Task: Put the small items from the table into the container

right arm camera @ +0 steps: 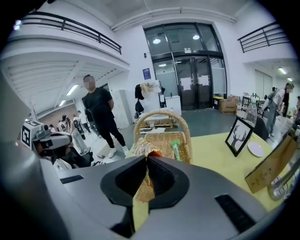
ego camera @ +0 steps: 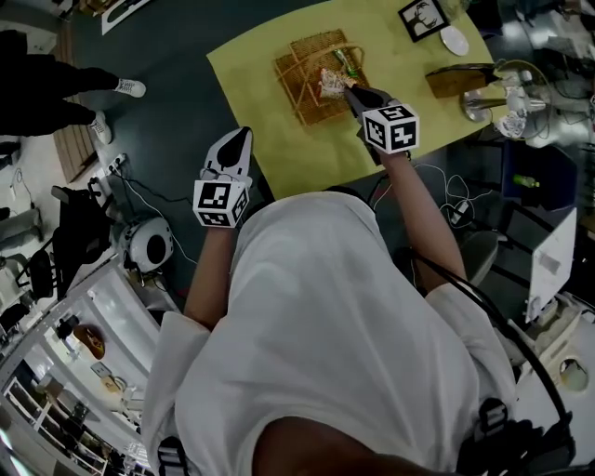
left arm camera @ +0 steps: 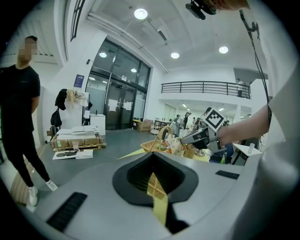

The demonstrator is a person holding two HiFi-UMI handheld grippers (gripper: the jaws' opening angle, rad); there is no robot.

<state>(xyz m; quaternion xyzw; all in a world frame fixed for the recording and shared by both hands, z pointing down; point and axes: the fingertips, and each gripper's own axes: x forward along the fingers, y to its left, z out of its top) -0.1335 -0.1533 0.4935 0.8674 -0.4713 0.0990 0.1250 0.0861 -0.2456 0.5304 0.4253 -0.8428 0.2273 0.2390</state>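
Observation:
A wicker basket (ego camera: 299, 97) with a hoop handle stands on the yellow table (ego camera: 251, 70). My right gripper (ego camera: 350, 90) hovers over its right side, shut on a crinkled orange snack packet (ego camera: 331, 82). In the right gripper view the packet (right arm camera: 143, 151) sticks out between the jaws, with the basket (right arm camera: 164, 138) and a green item (right arm camera: 176, 151) behind it. My left gripper (ego camera: 244, 132) hangs off the table's near left edge, jaws together and empty. From the left gripper view the basket (left arm camera: 151, 146) and the right gripper (left arm camera: 188, 139) lie ahead.
On the table's far right stand a framed deer picture (ego camera: 423, 17), a white dish (ego camera: 455, 40) and a wooden sign (ego camera: 457, 82), with glassware (ego camera: 483, 104) beyond. A person in black (ego camera: 42, 82) stands on the floor to the left. Cables lie near the table's front.

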